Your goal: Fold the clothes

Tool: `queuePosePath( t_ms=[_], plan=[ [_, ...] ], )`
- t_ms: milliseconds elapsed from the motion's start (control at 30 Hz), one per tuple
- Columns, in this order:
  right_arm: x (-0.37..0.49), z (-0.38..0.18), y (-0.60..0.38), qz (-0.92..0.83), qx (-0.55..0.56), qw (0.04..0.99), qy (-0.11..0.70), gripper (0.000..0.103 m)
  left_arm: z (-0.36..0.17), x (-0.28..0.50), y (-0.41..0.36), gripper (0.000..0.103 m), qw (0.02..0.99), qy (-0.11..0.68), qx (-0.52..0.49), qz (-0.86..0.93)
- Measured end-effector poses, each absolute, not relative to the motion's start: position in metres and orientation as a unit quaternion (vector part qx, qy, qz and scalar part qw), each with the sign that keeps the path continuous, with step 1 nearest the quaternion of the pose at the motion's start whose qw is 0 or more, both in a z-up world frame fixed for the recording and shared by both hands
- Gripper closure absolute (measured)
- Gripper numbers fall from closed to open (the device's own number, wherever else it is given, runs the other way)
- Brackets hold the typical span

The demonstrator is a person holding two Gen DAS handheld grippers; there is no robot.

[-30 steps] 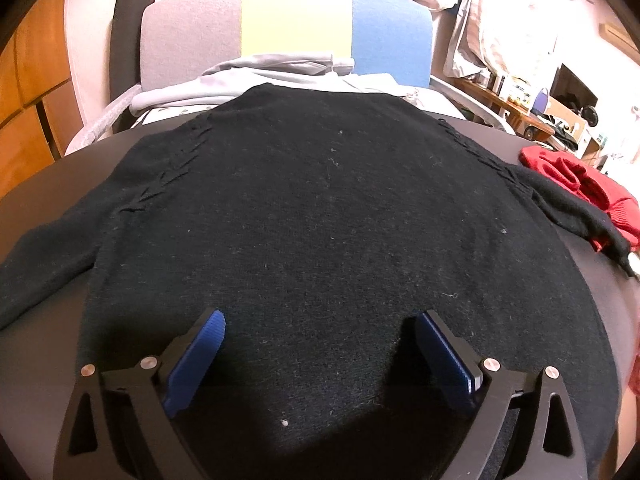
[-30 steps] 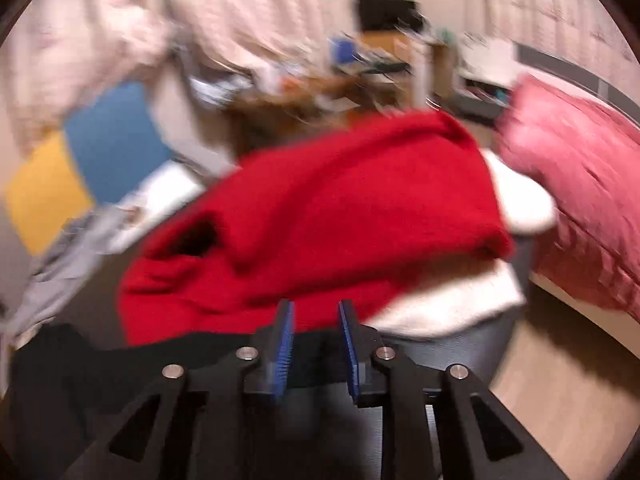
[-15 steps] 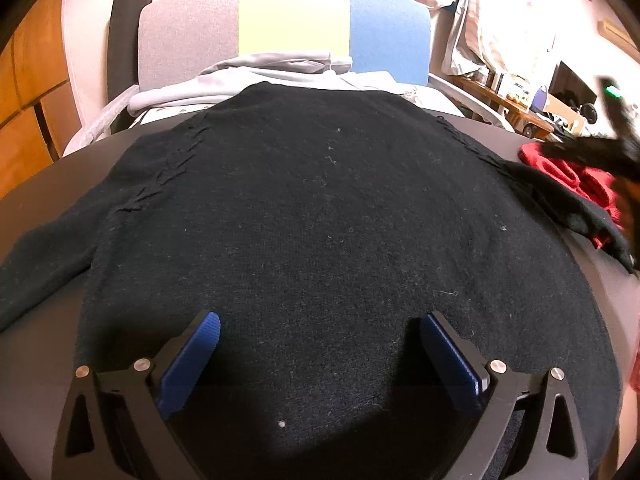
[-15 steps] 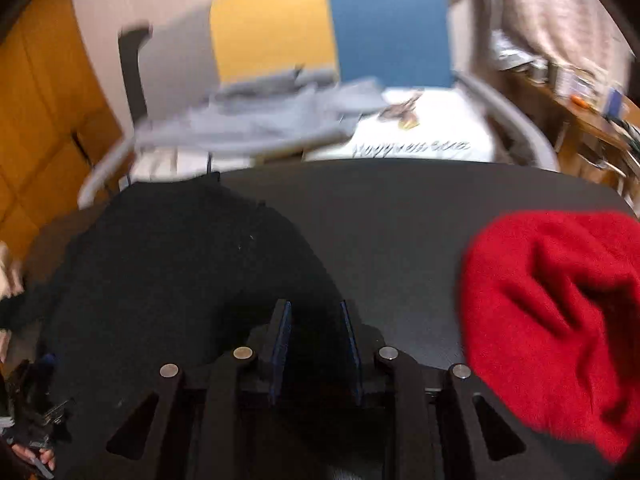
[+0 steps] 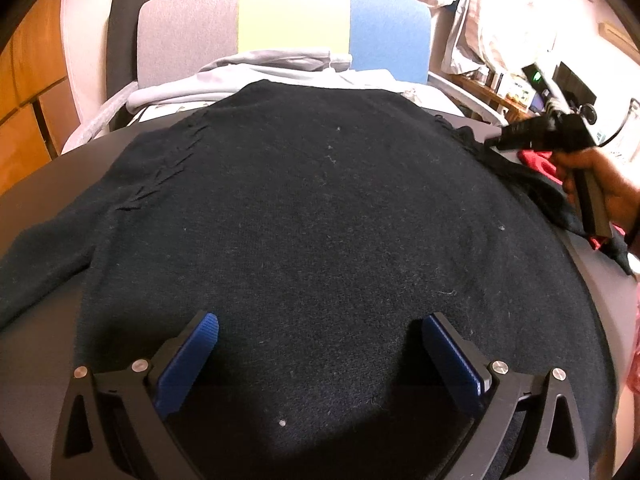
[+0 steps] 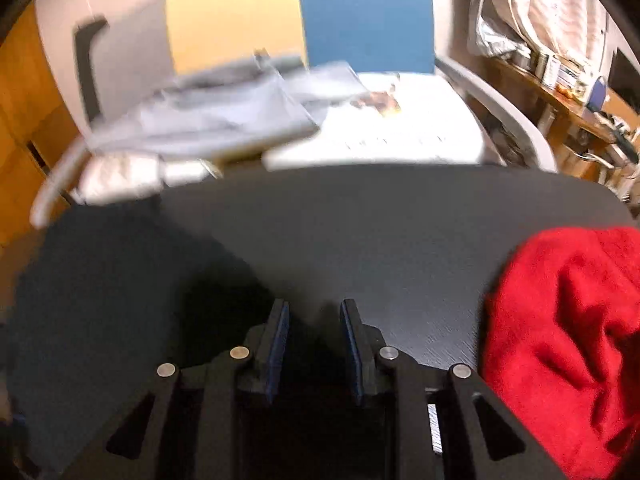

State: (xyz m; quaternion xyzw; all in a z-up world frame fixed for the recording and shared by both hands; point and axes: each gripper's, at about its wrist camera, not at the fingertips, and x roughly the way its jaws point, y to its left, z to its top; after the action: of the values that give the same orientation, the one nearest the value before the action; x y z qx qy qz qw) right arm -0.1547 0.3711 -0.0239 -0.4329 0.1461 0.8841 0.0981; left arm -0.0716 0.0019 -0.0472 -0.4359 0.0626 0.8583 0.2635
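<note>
In the left wrist view, our left tongs (image 5: 318, 354) are spread wide and hold nothing; they hang just over the bottom part of the black sweater (image 5: 312, 216). The sweater lies flat and open on the dark table (image 5: 36, 364), with one sleeve out to each side. On the far right we see our right hand (image 5: 604, 188) with its tool by the right sleeve, next to a bit of red. Behind the table is a chair (image 5: 288, 20) with gray clothes (image 5: 256, 72) on it. In the right wrist view, which is blurry, our right tongs (image 6: 314, 330) are only a little apart, with a small gap, and pinch nothing we can see. They point over bare table beside the sweater's edge, and the red sweater (image 6: 568, 344) sits bunched up to the right. The black sweater looks ready for a fold, we think. To do it well, we should pinch a sleeve near its end, lift it only a little, lay it straight across the body, and keep the rest flat so no bumps come.
</note>
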Motion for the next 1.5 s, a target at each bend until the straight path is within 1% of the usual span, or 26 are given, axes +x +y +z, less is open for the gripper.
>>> queuePosePath(
  t_ms=[67, 133, 200, 300, 400, 467, 533, 633, 733, 800, 833, 900, 967, 1000, 1033, 1067, 1100, 1133, 1167, 1233, 1333, 1433, 1500],
  plan=[
    [-0.171, -0.018, 0.368, 0.887, -0.423, 0.035, 0.184, 0.075, -0.039, -0.103, 0.008, 0.000, 0.259, 0.064, -0.438, 0.859],
    [-0.195, -0.020, 0.367, 0.871, -0.429, -0.029, 0.239, 0.073, -0.031, -0.138, 0.015, 0.000, 0.253, 0.066, -0.438, 0.860],
    [-0.224, -0.029, 0.368, 0.844, -0.437, -0.071, 0.303, 0.071, -0.022, -0.174, 0.021, 0.000, 0.247, 0.068, -0.438, 0.862],
    [-0.261, -0.040, 0.364, 0.813, -0.453, -0.100, 0.352, 0.070, -0.010, -0.227, 0.032, 0.000, 0.238, 0.071, -0.438, 0.864],
    [-0.286, -0.049, 0.352, 0.788, -0.479, -0.104, 0.373, 0.068, 0.003, -0.280, 0.042, 0.000, 0.229, 0.074, -0.439, 0.866],
    [-0.302, -0.055, 0.351, 0.778, -0.496, -0.103, 0.371, 0.067, 0.011, -0.316, 0.049, 0.000, 0.223, 0.075, -0.439, 0.867],
    [-0.317, -0.061, 0.350, 0.771, -0.511, -0.101, 0.367, 0.067, 0.008, -0.348, 0.055, 0.000, 0.221, 0.053, -0.456, 0.861],
    [-0.326, -0.065, 0.348, 0.756, -0.526, -0.105, 0.374, 0.067, -0.009, -0.383, 0.069, 0.000, 0.208, 0.037, -0.493, 0.844],
    [-0.334, -0.068, 0.354, 0.747, -0.530, -0.097, 0.389, 0.067, -0.029, -0.404, 0.085, 0.000, 0.192, 0.050, -0.528, 0.826],
    [-0.334, -0.061, 0.357, 0.765, -0.528, -0.058, 0.364, 0.066, -0.041, -0.410, 0.093, 0.000, 0.180, 0.059, -0.544, 0.818],
    [-0.335, -0.057, 0.355, 0.777, -0.526, -0.059, 0.339, 0.065, -0.044, -0.409, 0.094, 0.000, 0.179, 0.058, -0.545, 0.817],
    [-0.336, -0.058, 0.347, 0.775, -0.539, -0.085, 0.318, 0.065, -0.045, -0.407, 0.095, 0.000, 0.186, 0.045, -0.538, 0.821],
    [-0.338, -0.062, 0.337, 0.771, -0.554, -0.101, 0.299, 0.064, -0.046, -0.404, 0.100, 0.000, 0.196, 0.056, -0.535, 0.820],
    [-0.339, -0.060, 0.333, 0.779, -0.549, -0.099, 0.286, 0.065, -0.045, -0.402, 0.103, 0.005, 0.205, 0.060, -0.532, 0.820],
    [-0.341, -0.060, 0.331, 0.783, -0.548, -0.096, 0.279, 0.080, -0.043, -0.401, 0.105, 0.012, 0.214, 0.064, -0.527, 0.820],
    [-0.342, -0.060, 0.329, 0.785, -0.548, -0.093, 0.275, 0.088, -0.041, -0.399, 0.108, 0.029, 0.224, 0.067, -0.523, 0.820],
    [-0.340, -0.058, 0.327, 0.790, -0.539, -0.093, 0.278, 0.090, -0.039, -0.400, 0.110, 0.061, 0.231, 0.063, -0.521, 0.819],
    [-0.338, -0.055, 0.325, 0.796, -0.526, -0.095, 0.284, 0.091, -0.035, -0.400, 0.110, 0.077, 0.233, 0.051, -0.522, 0.819],
    [-0.336, -0.051, 0.324, 0.802, -0.514, -0.096, 0.290, 0.091, -0.031, -0.400, 0.110, 0.086, 0.234, 0.037, -0.523, 0.819],
    [-0.321, -0.034, 0.318, 0.824, -0.468, -0.122, 0.295, 0.091, -0.020, -0.397, 0.105, 0.088, 0.236, 0.009, -0.514, 0.825],
    [-0.275, 0.000, 0.301, 0.864, -0.400, -0.168, 0.256, 0.091, 0.013, -0.366, 0.082, 0.088, 0.277, -0.027, -0.445, 0.851],
    [-0.201, 0.021, 0.278, 0.893, -0.347, -0.218, 0.185, 0.091, 0.040, -0.303, 0.048, 0.088, 0.332, -0.020, -0.367, 0.869],
    [-0.153, 0.022, 0.260, 0.901, -0.338, -0.239, 0.131, 0.091, 0.040, -0.257, 0.023, 0.087, 0.353, -0.009, -0.340, 0.872]
  ],
)
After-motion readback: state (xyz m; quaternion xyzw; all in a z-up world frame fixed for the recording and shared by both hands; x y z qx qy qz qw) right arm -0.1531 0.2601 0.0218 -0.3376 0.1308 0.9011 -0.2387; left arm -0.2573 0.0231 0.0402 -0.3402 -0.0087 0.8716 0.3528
